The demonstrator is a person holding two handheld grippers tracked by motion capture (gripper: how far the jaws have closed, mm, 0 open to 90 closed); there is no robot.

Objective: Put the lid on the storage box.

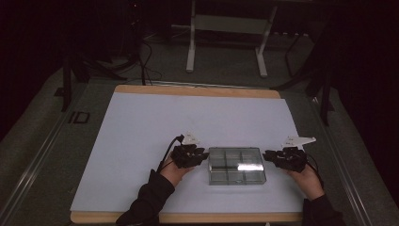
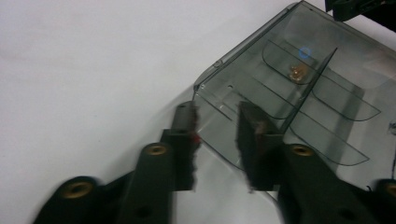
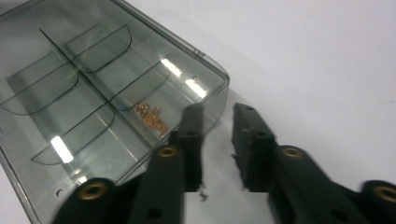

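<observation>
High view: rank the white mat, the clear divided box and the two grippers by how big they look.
1. White mat, by far the largest.
2. Clear divided box.
3. Left gripper and right gripper: they look about alike, so I leave them unranked.

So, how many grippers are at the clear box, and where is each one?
2. The left gripper is at the left end of the clear box, the right gripper at its right end. Both have open jaws.
</observation>
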